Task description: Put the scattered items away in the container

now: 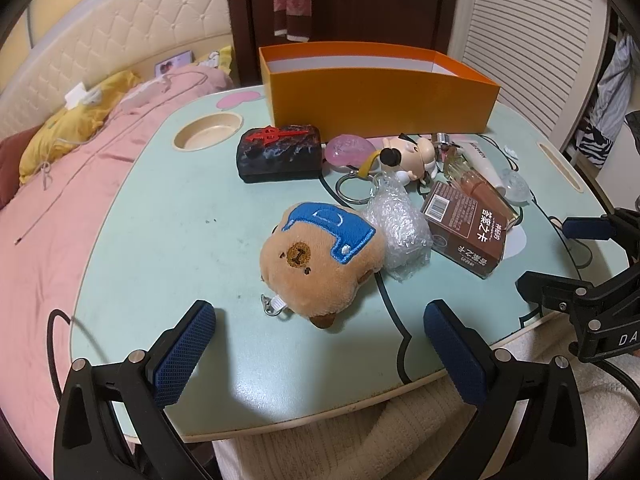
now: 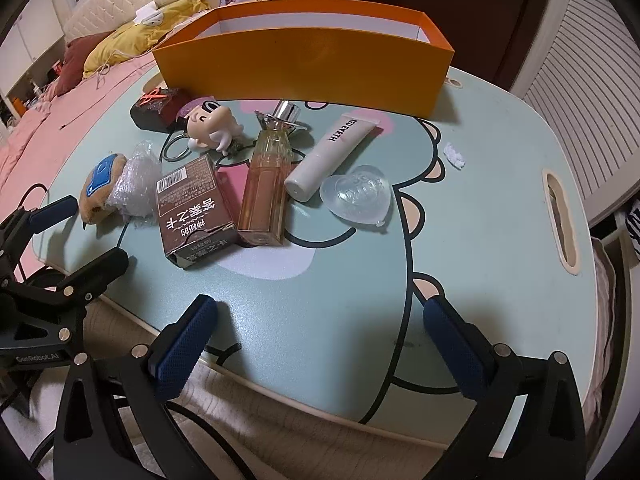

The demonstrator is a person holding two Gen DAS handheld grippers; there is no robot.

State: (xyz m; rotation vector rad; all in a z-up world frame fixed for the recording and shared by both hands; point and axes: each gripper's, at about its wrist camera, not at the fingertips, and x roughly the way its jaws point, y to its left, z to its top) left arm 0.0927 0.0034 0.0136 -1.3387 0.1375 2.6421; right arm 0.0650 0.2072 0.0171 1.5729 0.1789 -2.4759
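Note:
An orange box [image 1: 380,98] stands open at the far side of the mint lap table [image 1: 168,232]; it also shows in the right wrist view [image 2: 304,68]. Scattered in front of it lie a tan plush bear [image 1: 316,264], a bubble-wrap bundle [image 1: 398,232], a brown card box [image 2: 192,212], a perfume bottle [image 2: 266,184], a white tube [image 2: 332,156], a clear heart [image 2: 360,196], a doll keychain [image 2: 212,124], a dark block [image 1: 280,154] and a pink oval [image 1: 348,150]. My left gripper [image 1: 320,336] is open just short of the bear. My right gripper [image 2: 320,332] is open and empty over the near table edge.
A pink bed [image 1: 48,208] with yellow pillows lies left of the table. A round cup recess [image 1: 208,132] is in the table's far left, a handle slot [image 2: 562,224] at its right. A louvred door [image 1: 520,40] stands behind right. My cream-sweatered lap [image 1: 360,448] is below the near edge.

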